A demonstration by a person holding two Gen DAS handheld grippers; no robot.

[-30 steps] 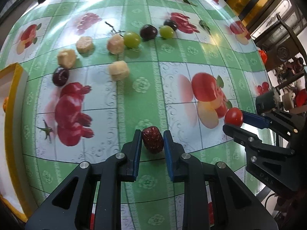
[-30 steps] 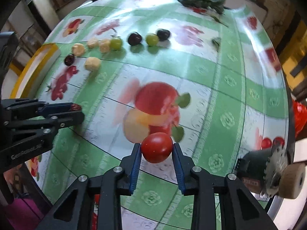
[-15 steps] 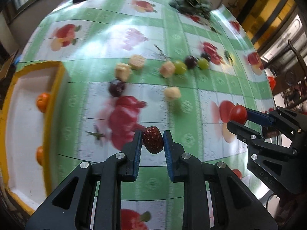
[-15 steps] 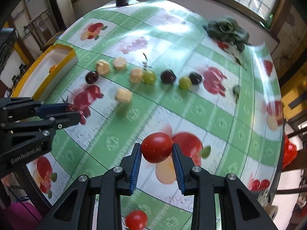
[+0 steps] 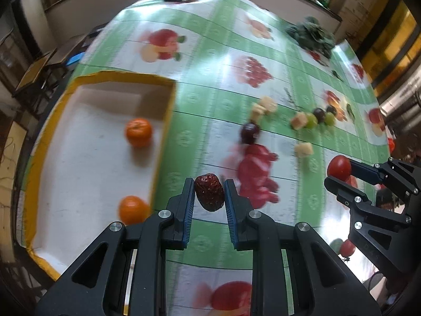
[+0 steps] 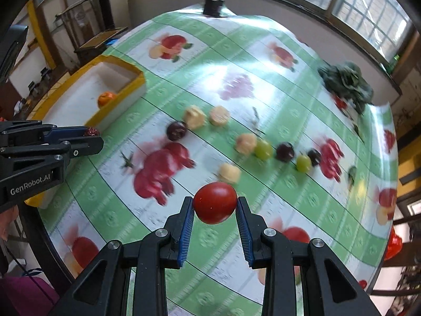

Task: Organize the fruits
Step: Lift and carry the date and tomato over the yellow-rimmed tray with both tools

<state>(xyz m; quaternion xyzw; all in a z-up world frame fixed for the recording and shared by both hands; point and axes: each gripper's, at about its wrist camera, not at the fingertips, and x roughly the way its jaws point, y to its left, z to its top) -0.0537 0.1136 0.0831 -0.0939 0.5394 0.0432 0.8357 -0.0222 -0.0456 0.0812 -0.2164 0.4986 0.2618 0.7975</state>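
My left gripper [image 5: 209, 196] is clamped on the date [image 5: 209, 195], my right gripper [image 6: 215, 203] on the tomato [image 6: 215, 202]. Both have risen off the desk [image 6: 276, 79] and swung toward the tray [image 5: 163, 131], now just left of the date. Delivery appears imminent; two oranges [image 5: 138, 132] already lie inside.

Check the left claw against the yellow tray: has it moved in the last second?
Yes. The left claw, still shut on the red date, has swung toward the yellow tray, now beside it.
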